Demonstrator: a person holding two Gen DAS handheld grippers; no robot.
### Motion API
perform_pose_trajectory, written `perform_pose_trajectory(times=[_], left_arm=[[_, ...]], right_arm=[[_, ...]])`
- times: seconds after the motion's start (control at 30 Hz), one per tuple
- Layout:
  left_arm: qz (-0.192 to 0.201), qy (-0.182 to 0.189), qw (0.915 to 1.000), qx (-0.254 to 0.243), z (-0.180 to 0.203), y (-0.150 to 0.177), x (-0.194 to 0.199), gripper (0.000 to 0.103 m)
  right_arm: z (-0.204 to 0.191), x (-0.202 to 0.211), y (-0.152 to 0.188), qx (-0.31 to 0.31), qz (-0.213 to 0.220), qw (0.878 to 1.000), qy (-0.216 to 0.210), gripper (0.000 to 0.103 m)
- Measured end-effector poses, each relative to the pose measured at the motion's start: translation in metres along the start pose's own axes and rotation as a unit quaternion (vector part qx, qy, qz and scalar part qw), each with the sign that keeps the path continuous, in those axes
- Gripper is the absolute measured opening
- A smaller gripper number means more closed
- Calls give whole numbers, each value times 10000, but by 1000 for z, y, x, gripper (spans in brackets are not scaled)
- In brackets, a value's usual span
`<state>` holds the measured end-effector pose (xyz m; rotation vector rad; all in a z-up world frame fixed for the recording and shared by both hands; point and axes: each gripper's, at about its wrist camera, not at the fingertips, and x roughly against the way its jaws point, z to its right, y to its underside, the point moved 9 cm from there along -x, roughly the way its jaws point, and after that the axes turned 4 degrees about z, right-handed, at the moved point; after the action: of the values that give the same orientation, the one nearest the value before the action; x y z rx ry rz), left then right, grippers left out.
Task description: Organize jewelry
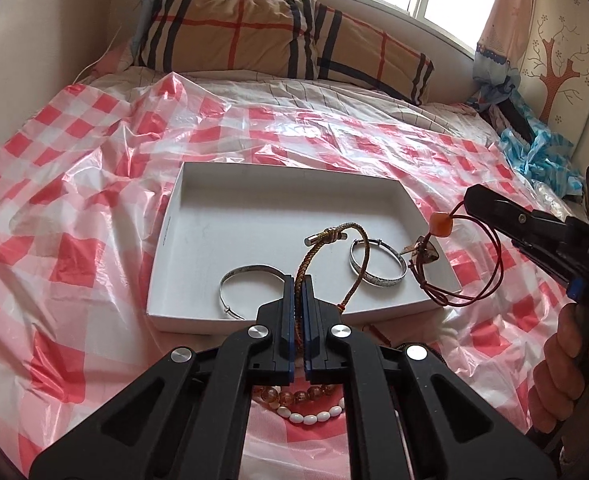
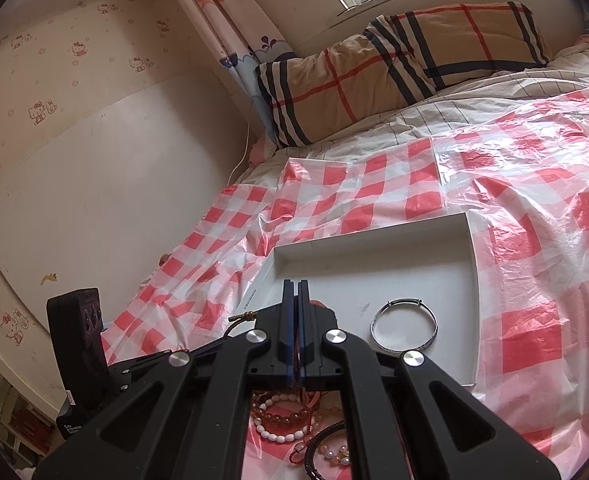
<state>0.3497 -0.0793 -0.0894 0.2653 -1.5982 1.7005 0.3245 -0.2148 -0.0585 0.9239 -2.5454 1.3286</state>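
My left gripper (image 1: 298, 280) is shut on a brown braided cord bracelet (image 1: 314, 256), whose metal clasp end arcs up over the white tray (image 1: 234, 216). Two silver bangles lie in the tray, one near the front rim (image 1: 246, 276) and one to the right (image 1: 378, 264). At the tray's right edge my right gripper (image 1: 474, 200) is shut on a red cord necklace (image 1: 494, 248) with an orange bead (image 1: 438, 226) and a pendant dangling below. In the right wrist view the right gripper (image 2: 296, 284) has its jaws together above the tray (image 2: 374, 240), with one bangle (image 2: 404, 328) beside it.
Beaded bracelets lie on the red-checked plastic sheet (image 1: 74, 200) in front of the tray: amber beads (image 1: 294, 394), white beads (image 1: 310, 416), and dark and pearl ones (image 2: 330, 448). A plaid pillow (image 1: 274, 36) lies at the back. A person's hand (image 1: 558, 360) holds the right tool.
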Motion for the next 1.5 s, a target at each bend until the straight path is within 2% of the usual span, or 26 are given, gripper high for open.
perform_pose_trajectory(times=[0.63,1.07,1.37,1.5], left_arm=[[276,-210,9993,-122,-2,-27,-13,3],[273,-144,9995,71,-6,-27,-28,3],[125,-102,9999,-17,0,-17,-43,3],[84,-201,9998,29,-5,-15,-46,4]], right_arm=[[-13,-38,-7,206,-119,9997,-101,2],[-6,-48,1,177,-208,9996,-26,2],[17,-59,8,47,-339,9992,197,2],[16,-61,10,117,-372,9989,254,3]])
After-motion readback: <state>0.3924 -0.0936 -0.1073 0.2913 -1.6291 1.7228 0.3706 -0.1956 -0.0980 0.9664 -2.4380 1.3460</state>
